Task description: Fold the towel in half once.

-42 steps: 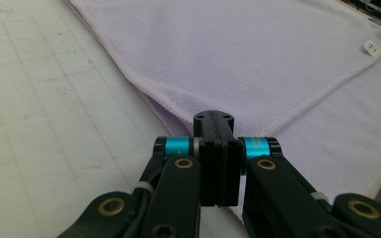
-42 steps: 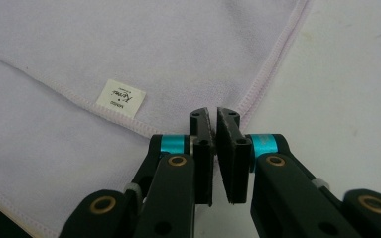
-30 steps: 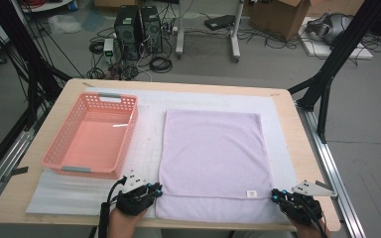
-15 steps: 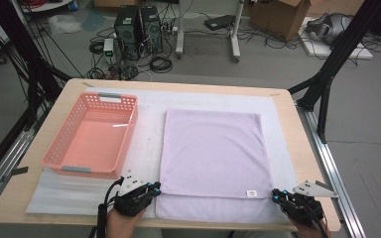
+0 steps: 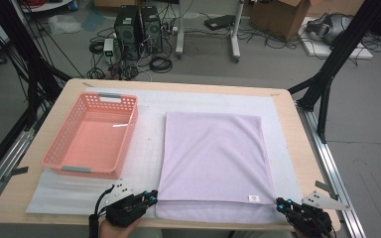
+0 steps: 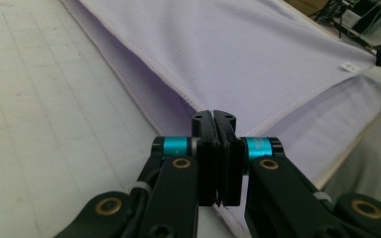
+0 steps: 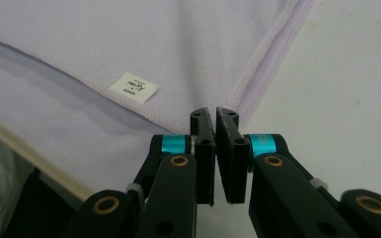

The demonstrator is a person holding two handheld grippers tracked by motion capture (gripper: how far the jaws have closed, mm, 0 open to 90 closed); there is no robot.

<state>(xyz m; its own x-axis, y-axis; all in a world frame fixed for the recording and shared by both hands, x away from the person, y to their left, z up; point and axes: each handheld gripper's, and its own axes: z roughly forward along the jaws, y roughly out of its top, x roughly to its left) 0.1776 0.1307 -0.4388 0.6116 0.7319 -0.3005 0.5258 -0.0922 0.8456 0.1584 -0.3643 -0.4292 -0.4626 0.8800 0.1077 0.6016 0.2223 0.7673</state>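
Lavender towel (image 5: 212, 158) lies flat on the white foam mat (image 5: 144, 148) that covers most of the surface (image 5: 297, 144). It is folded double: the upper layer stops short of the near edge, so a strip of the lower layer shows along that side. A small white label (image 5: 253, 198) sits on the upper layer near the towel's near right corner.

My left tool (image 5: 151, 197) is at the towel's near left corner. In the left gripper view its jaws are pressed together (image 6: 213, 119), and the stitched hem of the upper layer runs straight into them; I read this as clamped on that corner. The cloth rises slightly off the lower layer there.

My right tool (image 5: 282, 202) is at the towel's near right corner, just right of the label (image 7: 134, 88). In the right gripper view its jaws (image 7: 213, 115) are nearly together, a thin slit left between the pads, and the corner's hem meets the tips. Clamped on the upper layer's corner as far as I can tell.

Containers: one pink plastic basket (image 5: 59, 158), to the left of the towel and just apart from it, standing on the foam mat. Lattice walls, grey handle strips on its far and near rims. Nothing inside it; bare floor visible.
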